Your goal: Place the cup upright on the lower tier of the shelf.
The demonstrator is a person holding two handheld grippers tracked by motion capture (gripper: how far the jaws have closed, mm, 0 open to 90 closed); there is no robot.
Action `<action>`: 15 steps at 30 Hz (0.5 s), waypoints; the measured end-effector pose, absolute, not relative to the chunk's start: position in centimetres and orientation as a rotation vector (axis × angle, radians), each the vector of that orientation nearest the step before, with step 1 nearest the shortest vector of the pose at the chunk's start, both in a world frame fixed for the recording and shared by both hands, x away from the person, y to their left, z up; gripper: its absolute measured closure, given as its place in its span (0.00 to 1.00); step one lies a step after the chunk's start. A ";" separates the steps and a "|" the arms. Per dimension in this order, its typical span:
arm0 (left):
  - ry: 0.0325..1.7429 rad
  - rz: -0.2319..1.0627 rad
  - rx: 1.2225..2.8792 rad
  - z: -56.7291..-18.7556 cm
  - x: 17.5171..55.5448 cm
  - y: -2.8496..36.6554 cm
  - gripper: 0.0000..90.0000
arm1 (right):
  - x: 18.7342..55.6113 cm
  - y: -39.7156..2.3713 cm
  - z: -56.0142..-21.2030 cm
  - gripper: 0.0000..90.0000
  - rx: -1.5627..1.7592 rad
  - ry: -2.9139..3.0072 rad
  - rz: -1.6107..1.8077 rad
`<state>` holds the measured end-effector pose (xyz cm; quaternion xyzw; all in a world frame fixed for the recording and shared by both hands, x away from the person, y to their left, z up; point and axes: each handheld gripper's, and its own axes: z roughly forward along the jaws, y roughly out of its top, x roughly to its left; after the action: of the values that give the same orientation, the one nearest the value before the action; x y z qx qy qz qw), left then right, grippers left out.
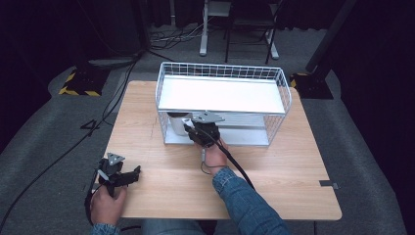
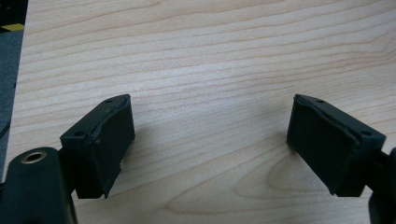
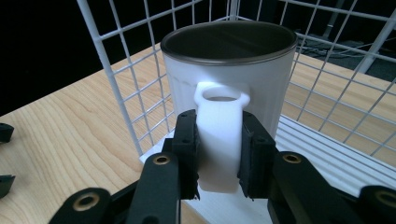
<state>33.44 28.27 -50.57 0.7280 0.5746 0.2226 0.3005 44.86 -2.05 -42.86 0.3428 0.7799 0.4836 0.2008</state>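
**Figure: Mug at the lower shelf of a wire rack, held by its handle**

A wooden table [image 1: 161, 196] filled the centre of the high view, with a dark carpeted floor around it. On the far half of the table stood a white wire rack [image 1: 222, 95] with a solid white top shelf and a lower shelf of white slats. At the left end of the lower shelf, just below the middle of the frame, was a white mug [image 1: 177, 122], upright, with a dark inside. In the right gripper view the mug [image 3: 229, 70] occupied the upper centre of the frame, backed by the rack's mesh wall [image 3: 135, 79].

The right gripper [image 1: 195, 132], in the centre of the high view, was pressed together on the mug's handle [image 3: 219, 140], one black pad on each side. The left gripper [image 1: 122, 176] rested at the lower left of the frame, apart from the rack; its jaws stood spread over bare wood, with nothing between them.

Judged from these views, the mug had reached the lower shelf but was not yet let go. Whether its base sat fully on the slats could not be told. Setting it down, releasing the handle and withdrawing the hand appeared to remain.
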 end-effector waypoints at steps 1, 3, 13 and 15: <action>1.524 0.591 1.932 -50.6 33.4 28.3 0.17 | 45.0 -2.1 -43.0 0.80 0.965 2.177 1.352; 1.525 0.591 1.932 -50.6 33.4 28.3 0.17 | 45.1 -2.1 -43.1 0.80 0.978 2.184 1.356; 1.525 0.591 1.932 -50.6 33.4 28.3 0.17 | 45.3 -2.1 -43.6 0.79 0.992 2.202 1.348; 1.525 0.591 1.932 -50.6 33.4 28.3 0.17 | 45.3 -2.1 -43.6 0.79 0.991 2.206 1.342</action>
<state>33.44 28.27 -50.57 0.7280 0.5746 0.2226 0.3005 45.31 -2.10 -43.64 0.3518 0.7837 0.4766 0.1869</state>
